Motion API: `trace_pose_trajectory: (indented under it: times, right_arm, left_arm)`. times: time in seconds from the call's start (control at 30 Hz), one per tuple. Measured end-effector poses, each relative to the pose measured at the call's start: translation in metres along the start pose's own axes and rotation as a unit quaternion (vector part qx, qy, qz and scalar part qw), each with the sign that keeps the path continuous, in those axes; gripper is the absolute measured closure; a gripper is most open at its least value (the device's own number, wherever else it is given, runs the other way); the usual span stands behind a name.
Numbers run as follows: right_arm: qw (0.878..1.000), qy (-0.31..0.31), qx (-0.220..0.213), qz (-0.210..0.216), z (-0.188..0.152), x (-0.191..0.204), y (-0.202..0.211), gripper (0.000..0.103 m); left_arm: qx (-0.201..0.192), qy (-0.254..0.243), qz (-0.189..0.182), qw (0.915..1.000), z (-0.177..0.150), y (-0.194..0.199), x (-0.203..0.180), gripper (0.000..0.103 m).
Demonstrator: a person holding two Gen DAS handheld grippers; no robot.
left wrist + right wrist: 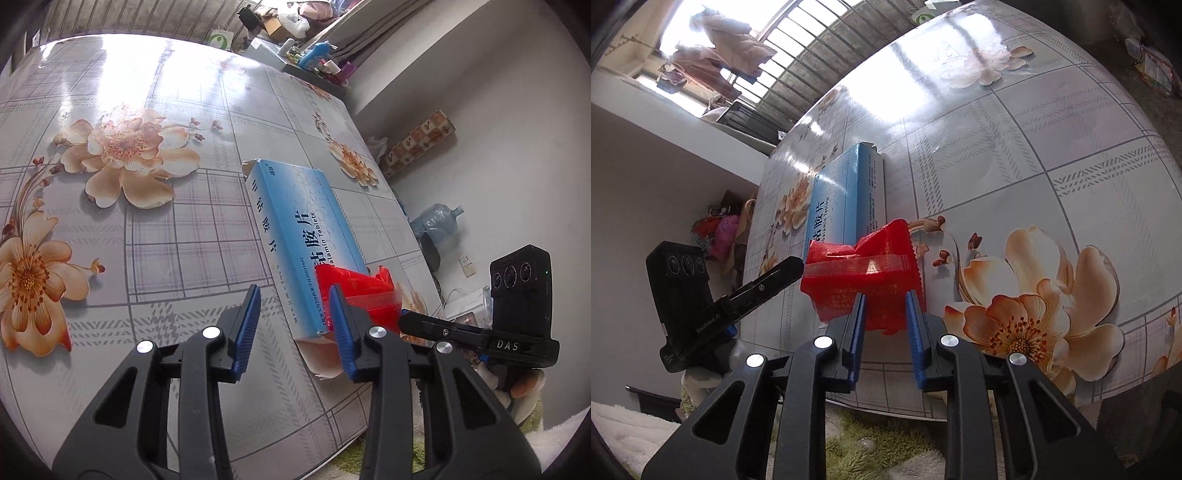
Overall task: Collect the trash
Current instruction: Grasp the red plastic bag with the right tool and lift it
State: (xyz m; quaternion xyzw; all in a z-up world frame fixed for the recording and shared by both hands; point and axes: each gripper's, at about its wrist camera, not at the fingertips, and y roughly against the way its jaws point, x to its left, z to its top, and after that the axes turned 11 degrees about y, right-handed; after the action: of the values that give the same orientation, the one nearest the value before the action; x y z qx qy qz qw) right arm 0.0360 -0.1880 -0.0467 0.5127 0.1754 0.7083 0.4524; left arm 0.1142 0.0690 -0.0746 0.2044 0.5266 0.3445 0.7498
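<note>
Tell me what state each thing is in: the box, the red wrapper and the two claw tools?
Blue medicine box: lying flat on the table, near end flap torn open.
Red wrapper: crumpled, leaning against the box's near end.
Right gripper: jaws narrow, the wrapper's lower edge between them; a firm pinch cannot be confirmed.
Left gripper: partly open, straddling the box's near corner, not clamped.
Table: glossy floral cover, bright with window glare.

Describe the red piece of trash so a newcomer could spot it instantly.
On the flower-patterned table, near its edge, lies a long blue cardboard medicine box. Against the box's near end sits the crumpled red plastic wrapper, the only red, shiny, zigzag-edged item there.
</note>
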Motion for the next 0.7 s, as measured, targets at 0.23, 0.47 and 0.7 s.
trace_pose_trajectory:
  times: [0.23, 0.47, 0.7]
  right_arm:
    - [0.999, -0.002, -0.019, -0.032, 0.009, -0.004, 0.014, 0.098]
    - [0.997, -0.018, -0.049, -0.053, 0.024, -0.016, 0.028, 0.098]
    - [0.999, -0.029, -0.026, -0.013, 0.028, -0.011, 0.01, 0.066]
  left_arm:
    - [0.012, -0.017, -0.013, 0.9997, 0.007, -0.008, -0.005, 0.07]
    - [0.006, -0.021, -0.016, 0.9996, 0.014, -0.007, -0.011, 0.07]
    - [0.013, -0.027, -0.007, 0.9995, 0.016, -0.018, -0.016, 0.07]
